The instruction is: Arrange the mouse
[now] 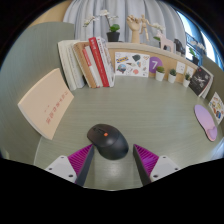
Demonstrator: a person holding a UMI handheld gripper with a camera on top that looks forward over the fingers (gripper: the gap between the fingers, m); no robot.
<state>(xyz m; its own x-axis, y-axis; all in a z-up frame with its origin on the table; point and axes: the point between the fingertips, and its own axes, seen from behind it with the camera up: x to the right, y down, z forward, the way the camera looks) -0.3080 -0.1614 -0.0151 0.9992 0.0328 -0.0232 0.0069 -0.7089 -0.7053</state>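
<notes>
Mouse, black, was seen resting on the desk between the released tongs, gaps left at both pink pads, books well beyond.

Item: black computer mouse
Lying flat on the grey-green desk, between my open fingers, untouched.
</notes>
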